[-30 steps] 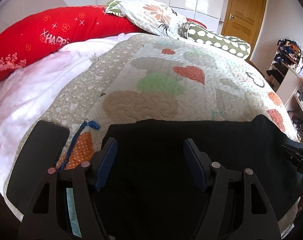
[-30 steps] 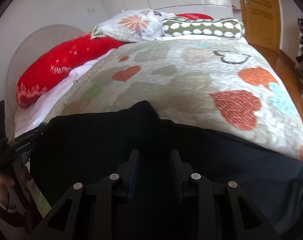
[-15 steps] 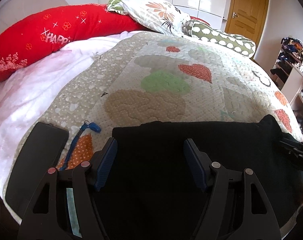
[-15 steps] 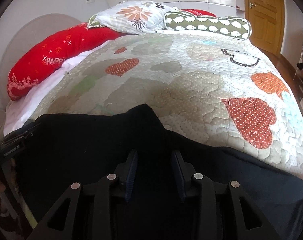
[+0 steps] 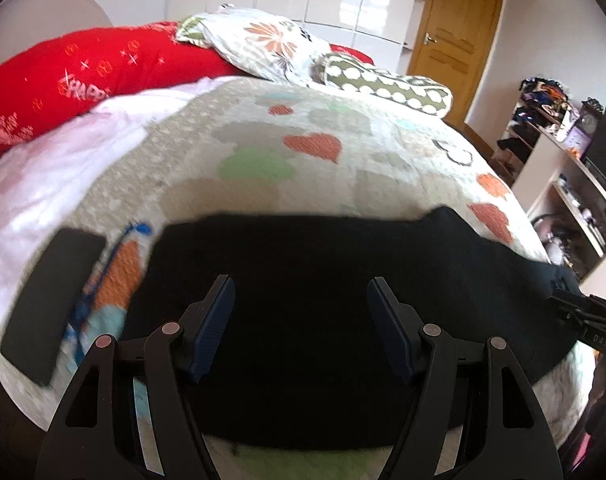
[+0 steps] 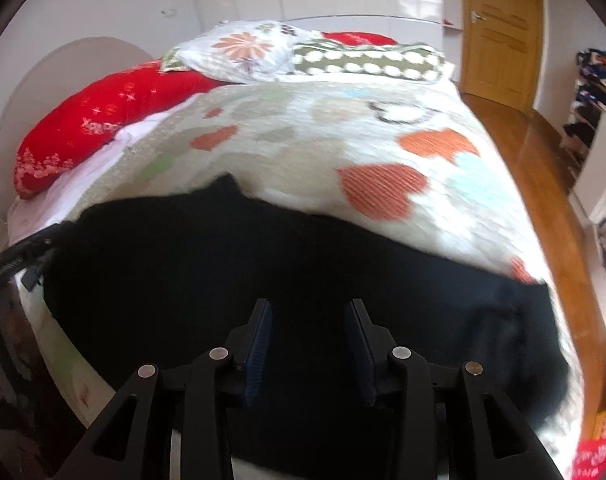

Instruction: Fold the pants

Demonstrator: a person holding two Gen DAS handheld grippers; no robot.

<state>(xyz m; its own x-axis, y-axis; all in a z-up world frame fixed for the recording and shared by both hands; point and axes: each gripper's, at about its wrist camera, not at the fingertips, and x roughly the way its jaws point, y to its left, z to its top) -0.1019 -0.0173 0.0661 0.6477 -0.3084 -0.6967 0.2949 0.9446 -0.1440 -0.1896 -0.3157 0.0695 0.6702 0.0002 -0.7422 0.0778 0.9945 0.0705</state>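
Showing only leftward a phone (image 5: pixel 53 296), both hand-held grippers (image 5: pixel 301 330) (image 6: pixel 309 346) gape above pants (image 5: pixel 323 280)

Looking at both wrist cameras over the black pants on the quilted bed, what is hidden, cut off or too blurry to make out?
- Black pants: near edge hidden behind the left gripper in the left wrist view; fold lines lost in flat black.
- Pants' right end: smeared by motion blur, right wrist view.
- Right gripper: fabric contact unclear, dark against dark.
- Flat black slab: blurred, identity unclear.
- Shelf clutter: too small.
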